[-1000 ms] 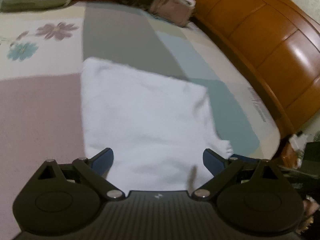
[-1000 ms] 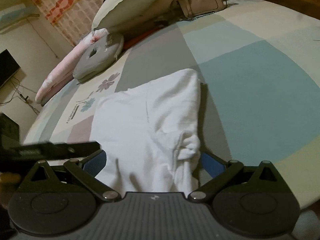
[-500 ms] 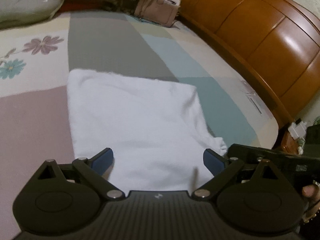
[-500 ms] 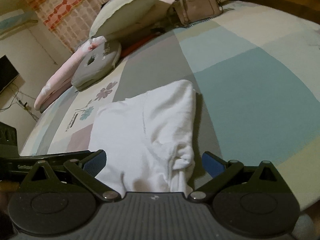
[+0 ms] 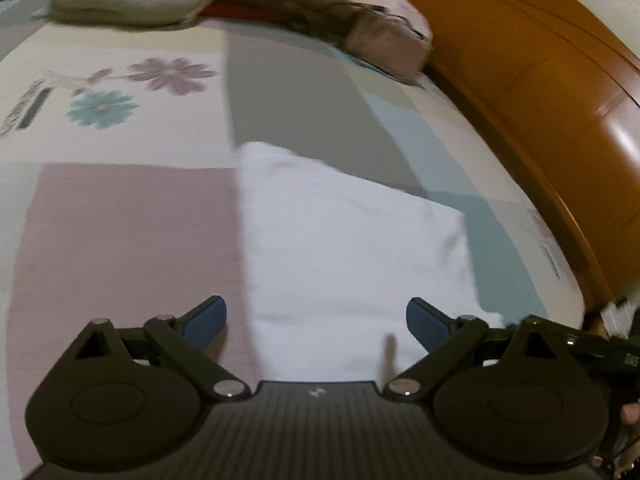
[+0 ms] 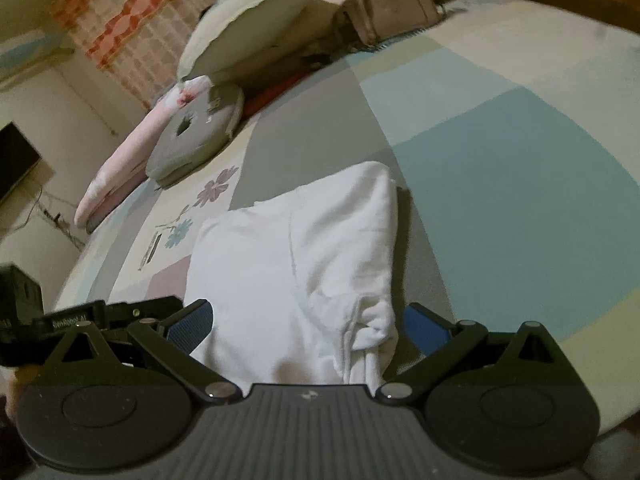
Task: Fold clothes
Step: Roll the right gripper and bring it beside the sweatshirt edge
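A white garment (image 6: 296, 272), lying partly folded on the bed (image 6: 520, 200), is flanked by both tools (image 5: 316, 320) (image 6: 308, 324), spread wide and empty; edges should be gripped evenly.

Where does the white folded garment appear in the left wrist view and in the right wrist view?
Left wrist view: the white garment fills the centre, reaching down between the open left gripper.
Right wrist view: it lies at centre-left, its bunched end near the open right gripper.
Shared landmark: the pink handbag at the bed's far end.
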Demonstrator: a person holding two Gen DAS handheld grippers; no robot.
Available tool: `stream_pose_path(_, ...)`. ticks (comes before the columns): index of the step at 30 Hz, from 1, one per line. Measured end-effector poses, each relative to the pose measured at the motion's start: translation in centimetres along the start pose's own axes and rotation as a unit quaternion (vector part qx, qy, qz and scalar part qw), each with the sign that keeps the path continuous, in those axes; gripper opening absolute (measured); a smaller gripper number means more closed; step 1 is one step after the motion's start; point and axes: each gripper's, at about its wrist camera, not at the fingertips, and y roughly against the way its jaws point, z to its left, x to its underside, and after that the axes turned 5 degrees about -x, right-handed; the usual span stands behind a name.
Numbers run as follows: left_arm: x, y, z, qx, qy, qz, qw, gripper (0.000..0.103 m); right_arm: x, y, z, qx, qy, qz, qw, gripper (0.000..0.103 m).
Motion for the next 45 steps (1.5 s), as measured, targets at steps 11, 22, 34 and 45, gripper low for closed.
stream_pose_path(11, 0.0, 0.1, 3.7, 0.038, 0.083, 0.004, 0.9958, 0.096, -1.2, -2.1, -3.4, -0.024, -0.076, 0.012, 0.997, 0.103)
stream_pose_path(22, -2.2, -2.1, 4.2, 0.094, 0.069, 0.077, 0.9902, 0.097, -4.1, -4.9, -6.0, -0.092, -0.122, 0.045, 0.987, 0.103)
stream_pose_path(34, -3.2, -4.7, 3.8, 0.162, 0.092, 0.124, 0.9746, 0.099, -7.3, -8.8, -5.7, -0.139, -0.107, 0.108, 0.979, 0.103)
stream_pose_path(45, -2.9, -5.9, 3.7, 0.2, 0.132, 0.15, 0.9592, 0.099, -7.3, -9.7, -6.0, -0.194, -0.115, 0.149, 0.963, 0.103)
